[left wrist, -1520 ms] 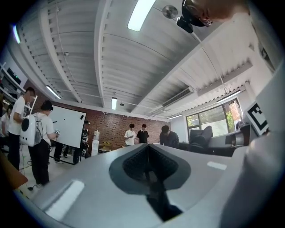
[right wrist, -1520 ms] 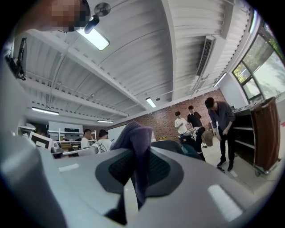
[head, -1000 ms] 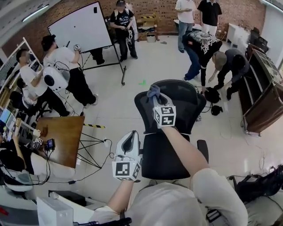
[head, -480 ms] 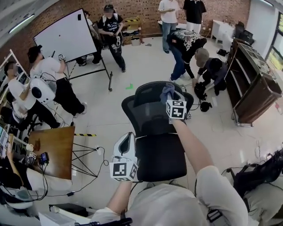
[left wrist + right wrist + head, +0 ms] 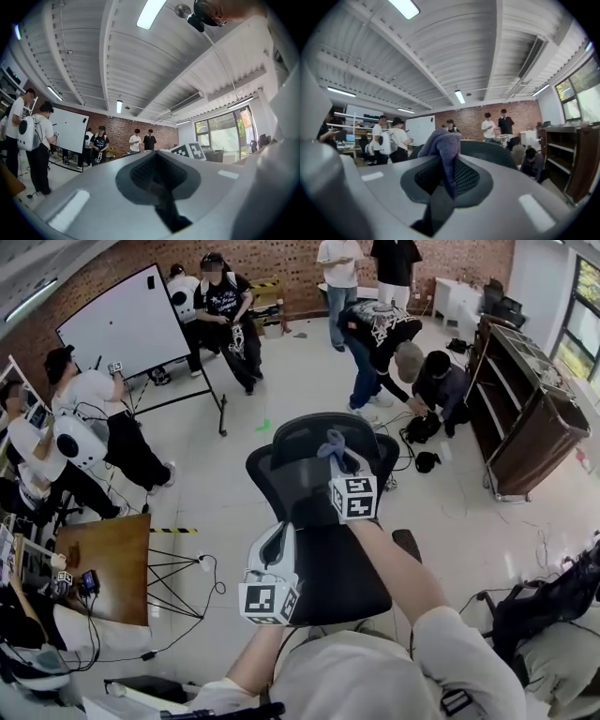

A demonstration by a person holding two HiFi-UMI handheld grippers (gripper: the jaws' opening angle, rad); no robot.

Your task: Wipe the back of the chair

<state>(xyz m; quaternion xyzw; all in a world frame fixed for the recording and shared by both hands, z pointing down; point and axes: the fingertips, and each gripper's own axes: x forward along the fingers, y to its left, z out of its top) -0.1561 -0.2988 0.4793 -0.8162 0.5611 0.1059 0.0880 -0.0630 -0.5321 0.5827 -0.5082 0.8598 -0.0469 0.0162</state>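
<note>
A black mesh office chair (image 5: 298, 486) stands in front of me, its back facing me. My right gripper (image 5: 335, 452) is raised against the upper middle of the chair's back and is shut on a blue-purple cloth (image 5: 328, 440). In the right gripper view the cloth (image 5: 443, 146) sticks up from between the jaws, with the top of the chair's back (image 5: 490, 151) just behind it. My left gripper (image 5: 275, 542) hangs low at the left side of the seat, shut, with nothing in it. The left gripper (image 5: 157, 155) points up and away over the room.
Several people stand or crouch around the room beyond the chair. A whiteboard (image 5: 122, 320) on a stand is at the far left, a wooden table (image 5: 108, 563) with a tripod beside it at the near left, and a wooden shelf unit (image 5: 525, 432) at the right. Cables lie on the floor.
The right gripper with the cloth swept to the right along the top of the chair's back, then came back toward the middle. The left gripper has hardly moved.
</note>
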